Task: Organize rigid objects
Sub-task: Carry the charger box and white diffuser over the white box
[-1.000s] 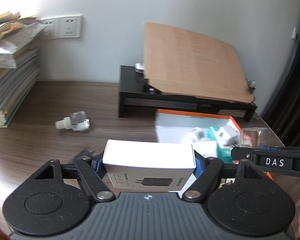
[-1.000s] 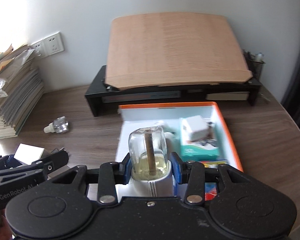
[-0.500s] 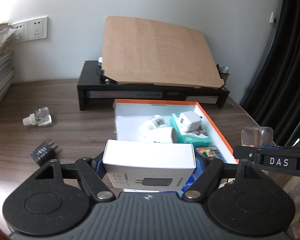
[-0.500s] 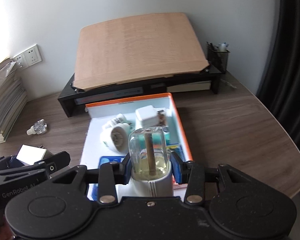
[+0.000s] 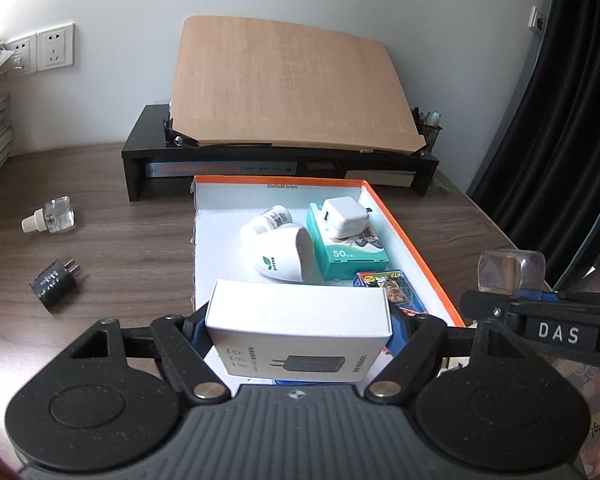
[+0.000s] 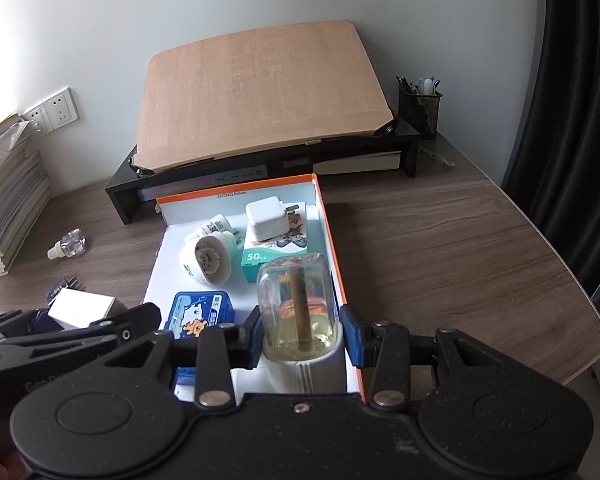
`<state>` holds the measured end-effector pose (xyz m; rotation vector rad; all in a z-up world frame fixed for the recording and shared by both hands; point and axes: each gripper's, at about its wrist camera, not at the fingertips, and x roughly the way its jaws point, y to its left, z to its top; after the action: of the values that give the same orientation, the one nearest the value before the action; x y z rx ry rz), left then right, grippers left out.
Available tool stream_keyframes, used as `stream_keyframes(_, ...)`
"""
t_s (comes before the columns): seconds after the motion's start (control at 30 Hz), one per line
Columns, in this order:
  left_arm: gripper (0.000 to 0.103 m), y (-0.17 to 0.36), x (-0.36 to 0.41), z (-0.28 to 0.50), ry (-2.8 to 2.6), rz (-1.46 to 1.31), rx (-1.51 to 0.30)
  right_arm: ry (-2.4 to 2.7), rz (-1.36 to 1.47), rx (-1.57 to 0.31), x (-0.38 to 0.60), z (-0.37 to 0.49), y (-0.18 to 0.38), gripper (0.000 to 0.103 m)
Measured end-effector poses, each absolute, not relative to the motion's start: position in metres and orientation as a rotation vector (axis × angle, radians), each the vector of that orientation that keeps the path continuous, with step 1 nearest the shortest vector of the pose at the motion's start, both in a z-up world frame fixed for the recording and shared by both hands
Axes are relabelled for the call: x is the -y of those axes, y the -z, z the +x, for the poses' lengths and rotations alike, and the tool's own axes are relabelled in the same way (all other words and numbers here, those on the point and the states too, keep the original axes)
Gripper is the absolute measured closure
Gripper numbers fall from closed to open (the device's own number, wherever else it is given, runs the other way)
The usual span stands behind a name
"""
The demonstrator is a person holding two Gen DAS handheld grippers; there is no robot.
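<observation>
Both loads hang over the near end of the orange-rimmed tray [image 5: 412,240], likely staged for drop-in with the sorted items ahead of the jaws. Left gripper [image 5: 300,332] stands wide, clamping the white charger box [image 5: 300,320] across its ends. Right gripper [image 6: 304,332] stands narrower, pinching the liquid repellent bottle [image 6: 298,308] upright; small bottle [image 5: 52,220] and black plug [image 5: 54,284] lie outside, left of the jaws.

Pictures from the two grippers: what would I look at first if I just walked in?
Probably the two full grippers: the left gripper clamps a white charger box, the right gripper a clear bottle of yellowish liquid, both near the front of the orange-edged tray. Then the big tan board leaning on the black shelf behind.
</observation>
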<state>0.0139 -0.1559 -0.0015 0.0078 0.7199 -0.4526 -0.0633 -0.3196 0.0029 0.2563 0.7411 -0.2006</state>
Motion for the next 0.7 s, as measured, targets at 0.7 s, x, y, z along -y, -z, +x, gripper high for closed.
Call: stream_keyframes(0.7, 0.023, 0.008, 0.161, 0.0, 0.352, -0.007, -0.717, 0.094, 0.207, -0.747, 0.317, -0.066, 0.005, 0.054)
